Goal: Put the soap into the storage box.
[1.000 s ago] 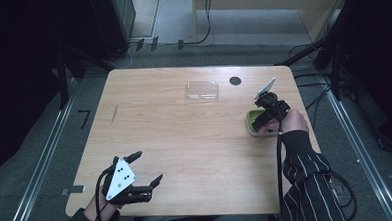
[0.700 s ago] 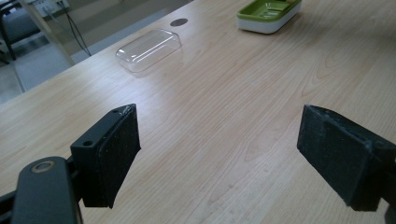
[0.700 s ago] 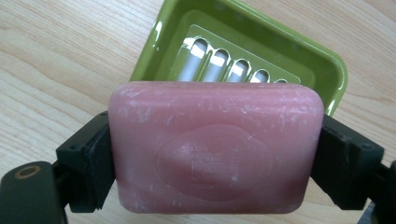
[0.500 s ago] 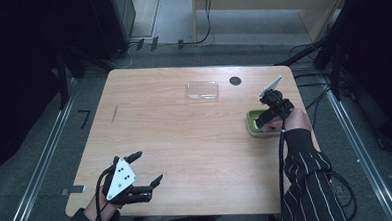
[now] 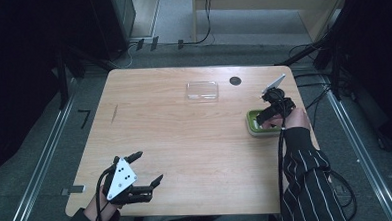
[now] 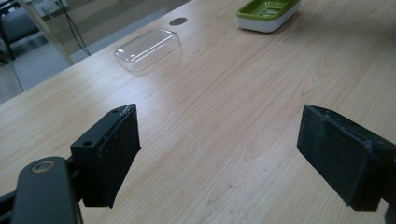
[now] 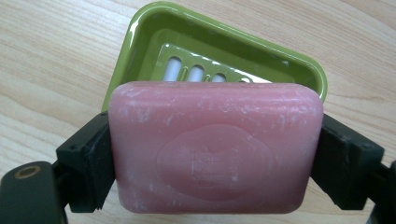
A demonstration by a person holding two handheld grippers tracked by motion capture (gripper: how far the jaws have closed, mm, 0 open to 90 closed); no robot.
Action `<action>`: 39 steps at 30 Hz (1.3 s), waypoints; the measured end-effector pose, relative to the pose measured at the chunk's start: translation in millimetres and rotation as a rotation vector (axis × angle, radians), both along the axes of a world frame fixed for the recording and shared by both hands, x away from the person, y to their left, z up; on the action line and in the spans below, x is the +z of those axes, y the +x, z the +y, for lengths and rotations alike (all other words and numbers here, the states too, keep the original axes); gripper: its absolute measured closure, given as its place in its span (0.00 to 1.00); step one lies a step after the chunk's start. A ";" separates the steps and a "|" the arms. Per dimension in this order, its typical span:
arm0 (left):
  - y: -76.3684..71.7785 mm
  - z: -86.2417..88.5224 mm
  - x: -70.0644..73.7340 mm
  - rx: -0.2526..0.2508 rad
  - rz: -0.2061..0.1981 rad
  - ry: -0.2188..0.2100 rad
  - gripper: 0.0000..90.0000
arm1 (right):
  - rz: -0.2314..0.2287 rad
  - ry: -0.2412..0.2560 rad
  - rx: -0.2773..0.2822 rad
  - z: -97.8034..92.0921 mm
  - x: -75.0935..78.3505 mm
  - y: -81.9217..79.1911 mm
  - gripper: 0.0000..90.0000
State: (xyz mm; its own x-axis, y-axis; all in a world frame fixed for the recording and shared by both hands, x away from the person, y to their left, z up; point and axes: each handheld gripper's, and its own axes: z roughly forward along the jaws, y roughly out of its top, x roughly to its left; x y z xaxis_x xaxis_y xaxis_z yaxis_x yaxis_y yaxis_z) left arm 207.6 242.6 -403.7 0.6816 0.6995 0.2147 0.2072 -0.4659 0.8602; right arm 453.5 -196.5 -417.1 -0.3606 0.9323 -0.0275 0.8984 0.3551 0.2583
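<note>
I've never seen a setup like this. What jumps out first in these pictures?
A pink soap bar, clamped endwise between the black fingers of the right gripper, is held just over a green soap dish at the right edge of the wooden table. Near the front left corner, the left gripper is wide open and holds nothing. A clear plastic lid lies alone towards the far edge.

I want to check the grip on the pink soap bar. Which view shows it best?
The right gripper view: the pink soap bar sits close up, clamped at both ends between the right gripper's jaws above the green soap dish. In the high view the hand and gripper cover it; the left gripper view shows the dish far off.
</note>
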 end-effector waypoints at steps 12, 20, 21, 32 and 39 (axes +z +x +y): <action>0.0 0.1 0.0 0.001 -0.001 0.000 0.16 | -0.021 0.034 -0.059 -0.5 -7.8 6.2 0.15; -0.1 0.0 0.0 0.001 -0.001 0.000 0.16 | -0.027 0.057 -0.091 -2.4 -11.8 8.2 0.15; -0.1 0.0 0.1 0.001 -0.002 0.000 0.16 | -0.027 0.052 -0.095 -2.2 -12.4 8.5 0.15; -0.2 0.1 0.1 0.002 -0.002 0.000 0.16 | -0.023 0.060 -0.136 -3.4 -19.6 11.8 0.15; -0.1 -0.1 0.0 0.002 -0.002 0.001 0.16 | -0.022 0.071 -0.167 -4.2 -24.2 13.6 0.15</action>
State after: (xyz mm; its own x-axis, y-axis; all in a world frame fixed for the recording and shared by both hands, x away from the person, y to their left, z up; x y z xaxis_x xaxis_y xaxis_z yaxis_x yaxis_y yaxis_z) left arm 207.4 242.5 -403.7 0.6799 0.7006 0.2164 0.2064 -0.4660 0.8604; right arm 467.1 -200.7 -441.2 -0.2009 0.9790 0.0347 0.9371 0.1817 0.2979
